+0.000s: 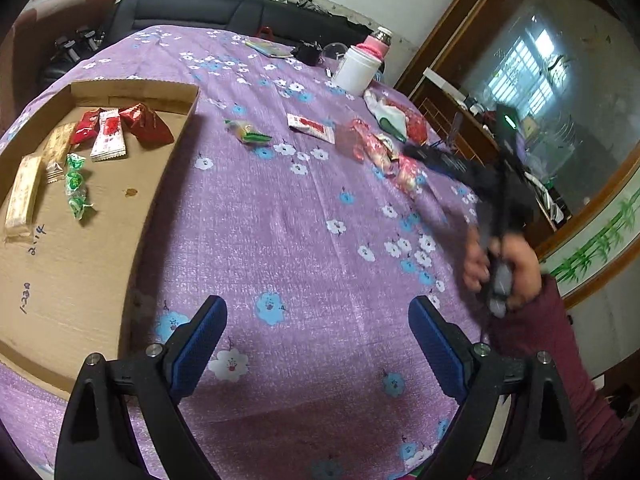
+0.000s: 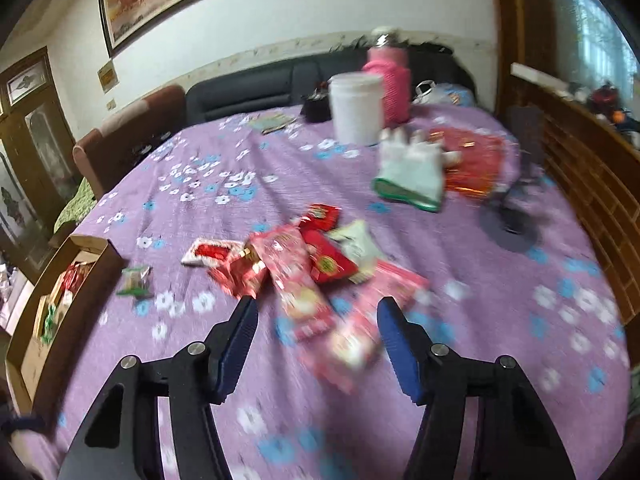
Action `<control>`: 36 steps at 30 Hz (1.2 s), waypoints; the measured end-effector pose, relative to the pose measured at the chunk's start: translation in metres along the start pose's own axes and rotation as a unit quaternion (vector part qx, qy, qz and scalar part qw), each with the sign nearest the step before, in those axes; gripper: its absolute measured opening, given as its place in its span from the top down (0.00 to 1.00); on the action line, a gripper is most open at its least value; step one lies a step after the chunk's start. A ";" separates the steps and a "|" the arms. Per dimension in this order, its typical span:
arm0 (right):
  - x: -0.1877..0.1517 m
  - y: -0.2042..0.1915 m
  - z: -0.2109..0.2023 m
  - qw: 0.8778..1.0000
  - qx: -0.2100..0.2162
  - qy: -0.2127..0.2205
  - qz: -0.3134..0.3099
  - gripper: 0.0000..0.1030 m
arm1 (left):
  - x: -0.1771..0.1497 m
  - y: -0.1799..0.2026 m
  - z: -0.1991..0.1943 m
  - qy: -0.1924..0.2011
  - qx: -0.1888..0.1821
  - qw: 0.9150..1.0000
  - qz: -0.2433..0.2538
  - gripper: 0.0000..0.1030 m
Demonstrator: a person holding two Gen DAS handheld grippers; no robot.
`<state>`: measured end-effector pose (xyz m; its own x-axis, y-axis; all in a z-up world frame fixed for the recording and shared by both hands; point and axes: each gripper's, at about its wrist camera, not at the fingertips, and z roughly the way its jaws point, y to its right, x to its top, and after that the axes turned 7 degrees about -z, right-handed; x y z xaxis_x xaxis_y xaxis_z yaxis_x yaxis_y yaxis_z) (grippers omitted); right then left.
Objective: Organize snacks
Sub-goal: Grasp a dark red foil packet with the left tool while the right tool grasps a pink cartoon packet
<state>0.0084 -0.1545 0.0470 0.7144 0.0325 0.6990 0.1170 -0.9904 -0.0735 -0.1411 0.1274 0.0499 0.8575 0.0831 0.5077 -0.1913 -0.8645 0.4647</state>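
Note:
A flat cardboard tray (image 1: pixel 80 272) lies at the left on the purple flowered cloth and holds several wrapped snacks (image 1: pixel 108 134); it also shows in the right wrist view (image 2: pixel 24 344). A loose pile of red and pink snack packets (image 2: pixel 304 272) lies mid-table, also seen in the left wrist view (image 1: pixel 380 152). A green-wrapped snack (image 1: pixel 248 132) and a white-and-red packet (image 1: pixel 310 126) lie apart from it. My left gripper (image 1: pixel 318 312) is open and empty above bare cloth. My right gripper (image 2: pixel 316 312) is open, hovering just over the pile's near packets; the view is blurred.
A white tub (image 2: pixel 356 106), a pink bottle (image 2: pixel 390 80) and a white glove with green cuff (image 2: pixel 412 172) stand at the far side beside a red bag (image 2: pixel 476 160). A dark sofa (image 1: pixel 224 12) runs behind the table. A wooden cabinet (image 2: pixel 580 160) flanks the right.

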 end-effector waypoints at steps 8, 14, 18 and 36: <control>0.017 -0.009 0.063 0.998 0.015 -0.054 0.001 0.74 | 0.005 0.002 -0.007 0.010 0.015 1.000 0.010 0.11; -0.004 -0.001 0.038 0.995 0.067 -0.063 0.043 0.75 | 0.018 0.004 -0.002 0.014 0.031 0.999 0.014 0.11; -0.019 0.001 0.016 0.996 0.065 -0.044 0.048 0.75 | 0.034 0.017 0.006 0.024 0.035 0.998 0.038 0.11; -0.018 0.049 -0.007 0.985 0.095 0.012 0.145 0.74 | 0.182 0.082 0.172 -0.022 0.080 0.995 0.063 0.29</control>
<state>-0.0034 -0.2042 0.0356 0.7211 -0.2526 0.6451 0.0399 -0.9145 -0.4027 0.0817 -0.0136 0.0555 0.8520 -0.0495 0.5211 -0.2235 -0.9346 0.2767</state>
